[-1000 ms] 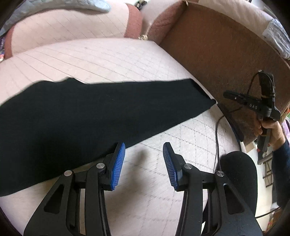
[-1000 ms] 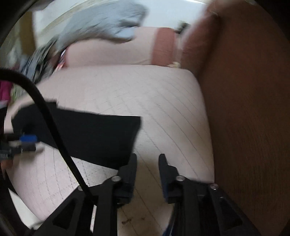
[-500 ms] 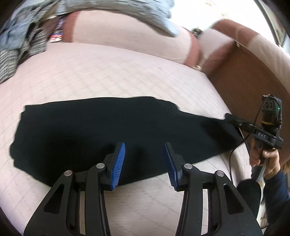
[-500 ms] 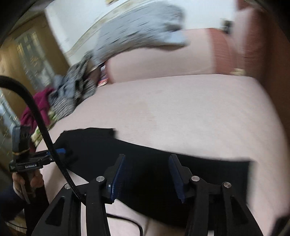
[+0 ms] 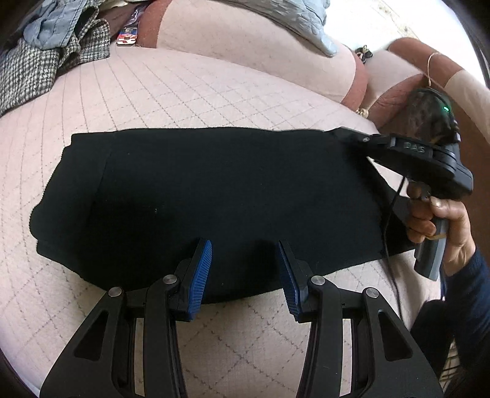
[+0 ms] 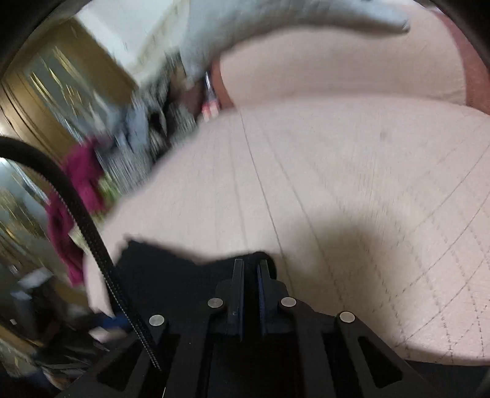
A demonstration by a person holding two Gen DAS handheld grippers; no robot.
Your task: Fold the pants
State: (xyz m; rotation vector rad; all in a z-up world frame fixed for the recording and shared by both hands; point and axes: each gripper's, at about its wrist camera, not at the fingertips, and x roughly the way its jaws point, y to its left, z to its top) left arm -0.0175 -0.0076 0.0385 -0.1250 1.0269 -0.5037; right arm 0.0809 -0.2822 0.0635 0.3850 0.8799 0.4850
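Black pants lie flat across the pink quilted sofa seat, folded into a long band. My left gripper hovers open over the band's near edge, with nothing between its blue pads. Held in a person's hand, my right gripper comes in from the right and pinches the far right corner of the pants. In the blurred right wrist view the right gripper has its jaws together, with the black pants bunched around the tips.
A heap of checked and blue clothes lies at the seat's far left. A grey-blue cloth hangs over the backrest. The brown armrest closes off the right. A magenta cloth and a black cable show at the left.
My right gripper swung in over the pants, opened wide, then closed on their far right corner. My left gripper slid along the pants and now hangs over the near edge.
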